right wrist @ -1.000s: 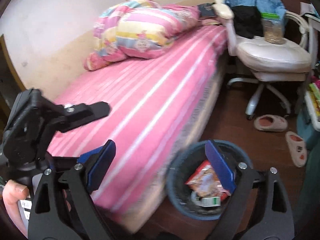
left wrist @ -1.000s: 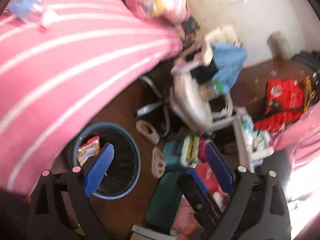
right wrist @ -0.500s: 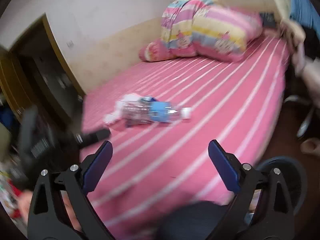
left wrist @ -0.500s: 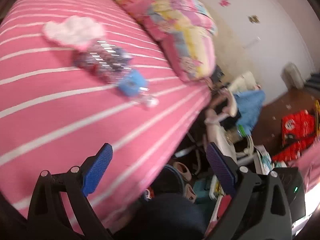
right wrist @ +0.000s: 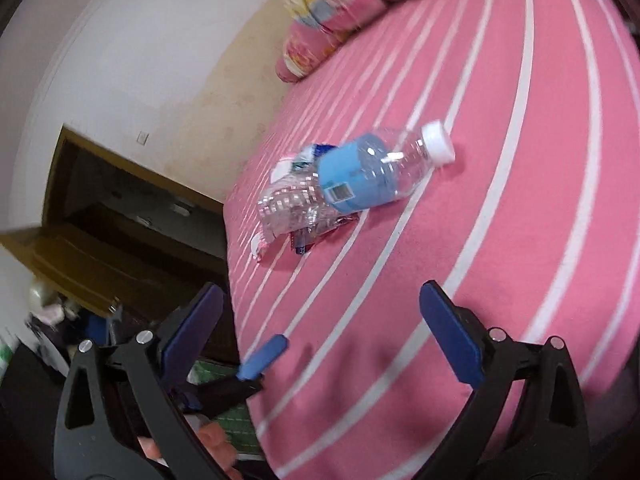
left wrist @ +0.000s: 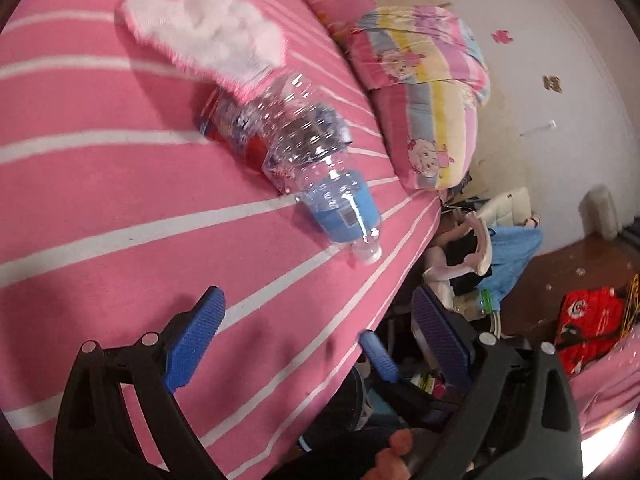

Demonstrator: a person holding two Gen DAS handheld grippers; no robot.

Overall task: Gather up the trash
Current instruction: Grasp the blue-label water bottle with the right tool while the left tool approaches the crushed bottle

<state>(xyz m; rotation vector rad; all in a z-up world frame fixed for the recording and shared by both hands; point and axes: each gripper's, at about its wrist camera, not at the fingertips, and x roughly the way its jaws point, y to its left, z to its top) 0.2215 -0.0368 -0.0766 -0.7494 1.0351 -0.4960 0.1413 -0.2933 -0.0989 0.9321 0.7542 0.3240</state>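
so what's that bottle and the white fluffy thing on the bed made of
Bottle: looks like thin clear plastic, glossy, its body crumpled and glinting, with a blue label band and a white cap. White fluffy thing: seems soft fuzzy fabric, matte, with a pink edge; perhaps a sock, hard to tell.

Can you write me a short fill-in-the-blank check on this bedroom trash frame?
1. The plastic bottle lies on its ____ on the pink striped bed.
2. The bottle's label is ____.
3. Its cap is ____.
4. The jaws of both the left gripper and the right gripper are ____.

Missing words: side; blue; white; open
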